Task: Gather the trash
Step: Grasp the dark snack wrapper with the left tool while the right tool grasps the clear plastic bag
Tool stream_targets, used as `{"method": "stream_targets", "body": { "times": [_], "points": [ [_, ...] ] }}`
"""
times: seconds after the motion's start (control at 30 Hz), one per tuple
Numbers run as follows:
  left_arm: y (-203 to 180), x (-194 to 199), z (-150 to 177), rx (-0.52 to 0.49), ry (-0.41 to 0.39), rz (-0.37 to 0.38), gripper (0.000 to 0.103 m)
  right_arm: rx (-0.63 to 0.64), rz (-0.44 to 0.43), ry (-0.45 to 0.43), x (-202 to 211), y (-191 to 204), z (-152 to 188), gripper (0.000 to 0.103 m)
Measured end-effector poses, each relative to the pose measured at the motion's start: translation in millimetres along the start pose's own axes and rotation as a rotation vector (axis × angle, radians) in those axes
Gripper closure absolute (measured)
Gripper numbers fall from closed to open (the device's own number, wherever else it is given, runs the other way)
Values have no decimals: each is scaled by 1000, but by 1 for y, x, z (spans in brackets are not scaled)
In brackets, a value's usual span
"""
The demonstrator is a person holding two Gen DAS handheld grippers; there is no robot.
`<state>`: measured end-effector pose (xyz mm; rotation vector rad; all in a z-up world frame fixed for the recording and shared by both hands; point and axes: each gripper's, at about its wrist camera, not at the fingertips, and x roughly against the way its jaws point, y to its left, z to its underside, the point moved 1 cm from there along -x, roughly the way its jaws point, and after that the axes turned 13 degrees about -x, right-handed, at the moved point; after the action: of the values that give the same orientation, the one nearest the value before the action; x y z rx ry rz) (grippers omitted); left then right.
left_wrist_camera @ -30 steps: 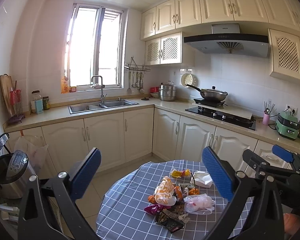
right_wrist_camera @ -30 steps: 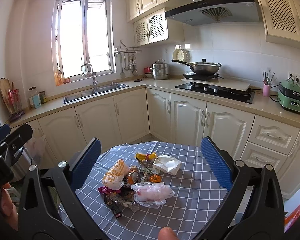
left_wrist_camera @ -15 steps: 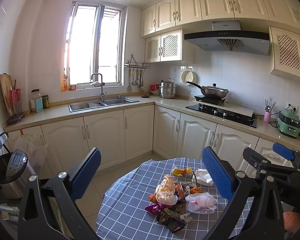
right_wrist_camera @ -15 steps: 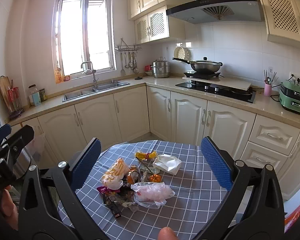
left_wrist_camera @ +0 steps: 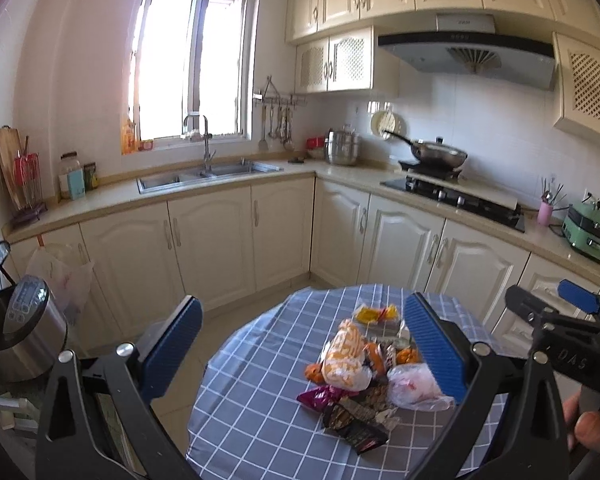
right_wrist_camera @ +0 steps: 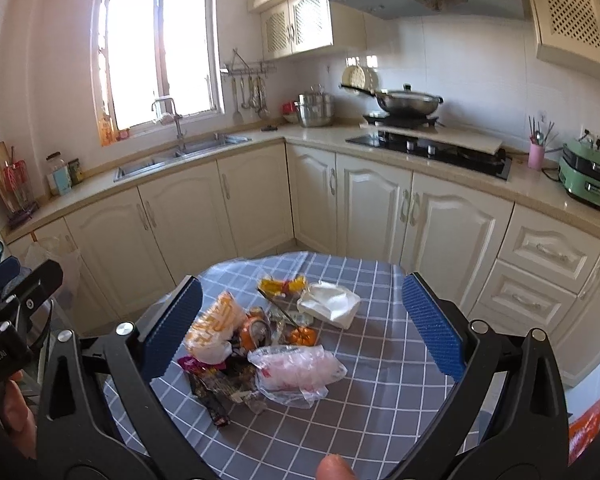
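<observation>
A pile of trash [right_wrist_camera: 260, 344] lies on the round table with a blue-grey checked cloth [right_wrist_camera: 380, 392]. In it are an orange-and-white snack bag [right_wrist_camera: 214, 326], a clear plastic bag [right_wrist_camera: 296, 372], a crumpled white napkin [right_wrist_camera: 330, 304], a yellow wrapper [right_wrist_camera: 280, 284], an orange can [right_wrist_camera: 254, 330] and dark wrappers [right_wrist_camera: 216, 392]. My right gripper [right_wrist_camera: 301, 282] hangs open above the pile, holding nothing. My left gripper [left_wrist_camera: 302, 306] is open too, left of the pile [left_wrist_camera: 360, 372], with the right gripper [left_wrist_camera: 560, 312] beside it.
A white plastic bag [left_wrist_camera: 60, 276] hangs from a cabinet at the left, above a steel cooker [left_wrist_camera: 24, 320]. Cream cabinets, a sink [left_wrist_camera: 208, 172] and a hob [left_wrist_camera: 452, 200] with a wok run along the back. Floor shows between table and cabinets.
Both views have shifted a little toward the table, so the pile sits higher and larger in frame. Both grippers stay open and the trash has not moved.
</observation>
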<state>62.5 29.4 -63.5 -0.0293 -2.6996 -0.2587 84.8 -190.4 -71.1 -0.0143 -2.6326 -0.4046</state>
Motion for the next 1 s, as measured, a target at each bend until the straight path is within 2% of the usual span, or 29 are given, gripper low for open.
{"method": "stream_targets", "body": {
  "times": [0.27, 0.53, 0.77, 0.87, 0.93, 1.0],
  "points": [
    [-6, -46, 39, -18, 127, 23, 4, -3, 49, 123, -45, -20, 23, 5],
    [-34, -91, 98, -23, 296, 124, 4, -16, 80, 283, -92, -41, 61, 5],
    [-56, -122, 123, 17, 351, 197, 4, -10, 86, 345, -112, -44, 74, 5],
    [-63, -138, 133, 29, 392, 205, 5, -8, 80, 361, -120, -44, 76, 5],
    [-63, -145, 142, 53, 420, 223, 7, 0, 72, 373, -125, -41, 79, 5],
    [-60, -150, 148, 93, 437, 249, 14, 11, 59, 386, -130, -38, 82, 5]
  ]
}}
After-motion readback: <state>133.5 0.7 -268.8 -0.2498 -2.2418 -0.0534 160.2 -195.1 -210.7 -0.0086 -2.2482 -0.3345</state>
